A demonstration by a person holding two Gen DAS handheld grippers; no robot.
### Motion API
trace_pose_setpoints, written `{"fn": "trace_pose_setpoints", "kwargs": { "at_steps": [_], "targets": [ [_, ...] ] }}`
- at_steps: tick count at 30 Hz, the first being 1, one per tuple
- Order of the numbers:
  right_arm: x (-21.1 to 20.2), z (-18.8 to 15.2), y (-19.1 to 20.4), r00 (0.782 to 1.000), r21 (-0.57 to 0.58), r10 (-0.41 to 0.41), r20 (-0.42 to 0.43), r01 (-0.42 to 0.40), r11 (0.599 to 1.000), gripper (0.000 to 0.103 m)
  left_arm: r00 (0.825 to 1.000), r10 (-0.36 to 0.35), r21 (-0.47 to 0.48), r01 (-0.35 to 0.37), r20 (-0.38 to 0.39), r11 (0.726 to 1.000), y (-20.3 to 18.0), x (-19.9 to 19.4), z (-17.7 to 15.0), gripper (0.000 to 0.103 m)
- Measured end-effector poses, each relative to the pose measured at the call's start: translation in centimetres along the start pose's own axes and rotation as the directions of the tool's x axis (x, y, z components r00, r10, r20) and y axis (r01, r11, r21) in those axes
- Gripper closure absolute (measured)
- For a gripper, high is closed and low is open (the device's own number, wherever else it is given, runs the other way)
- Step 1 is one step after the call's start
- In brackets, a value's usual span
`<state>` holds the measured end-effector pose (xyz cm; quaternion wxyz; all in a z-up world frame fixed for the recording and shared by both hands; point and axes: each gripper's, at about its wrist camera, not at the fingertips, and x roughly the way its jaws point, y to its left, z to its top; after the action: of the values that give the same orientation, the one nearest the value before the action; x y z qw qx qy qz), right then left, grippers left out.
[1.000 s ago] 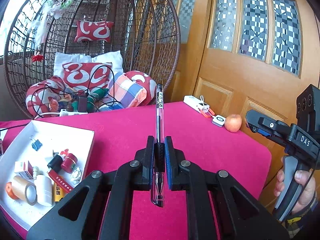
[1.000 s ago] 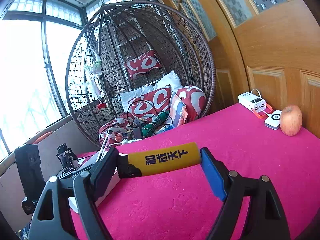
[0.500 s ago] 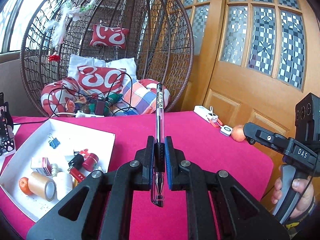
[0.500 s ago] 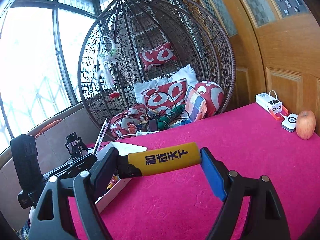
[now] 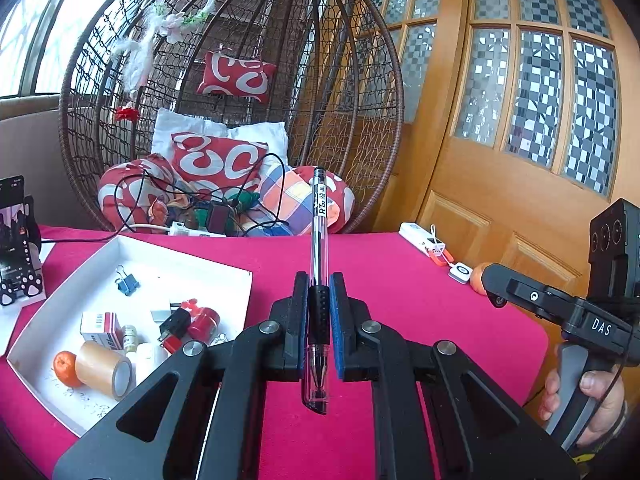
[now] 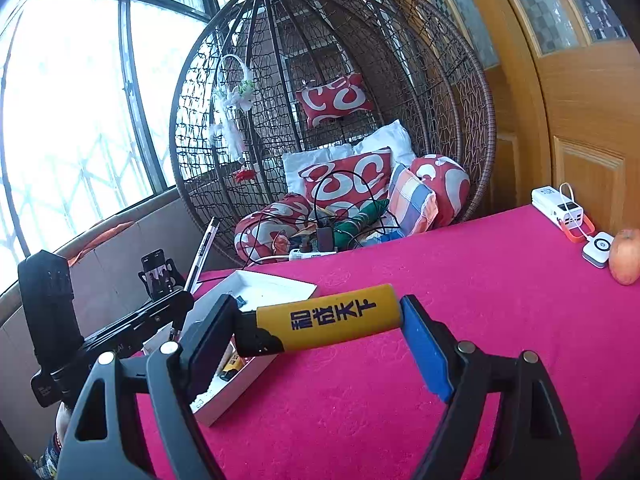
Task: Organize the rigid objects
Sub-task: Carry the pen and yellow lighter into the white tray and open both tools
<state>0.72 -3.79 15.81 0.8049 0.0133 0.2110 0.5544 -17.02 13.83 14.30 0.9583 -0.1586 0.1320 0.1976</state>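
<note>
so both loads are mid-carry: left gripper [image 5: 319, 312] pinches a pen [image 5: 319, 264], right gripper [image 6: 316, 320] clamps a yellow lighter [image 6: 328, 318] endwise. next move is probably dropping them into the white tray [image 5: 240, 276].

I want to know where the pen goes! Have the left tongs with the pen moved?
Yes. The left tongs swung leftward with the pen: its top was over the door side, now it overlaps the cushions in the wicker chair.

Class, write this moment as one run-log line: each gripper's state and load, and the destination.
left gripper: shut on pen | right gripper: shut on yellow lighter | white tray: on red tablecloth, partly filled
</note>
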Motion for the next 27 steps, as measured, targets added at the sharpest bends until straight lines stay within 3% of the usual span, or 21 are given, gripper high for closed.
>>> {"fn": "trace_pose_setpoints", "kwargs": {
  "at_steps": [27],
  "targets": [
    [4.3,0.1,4.2,0.996,-0.084,0.049,-0.078,-0.055,0.995,0.021,0.997,0.075,-0.094,-0.075,-0.001,0.993,4.9,-0.7,-0.5,0.094]
  ]
}}
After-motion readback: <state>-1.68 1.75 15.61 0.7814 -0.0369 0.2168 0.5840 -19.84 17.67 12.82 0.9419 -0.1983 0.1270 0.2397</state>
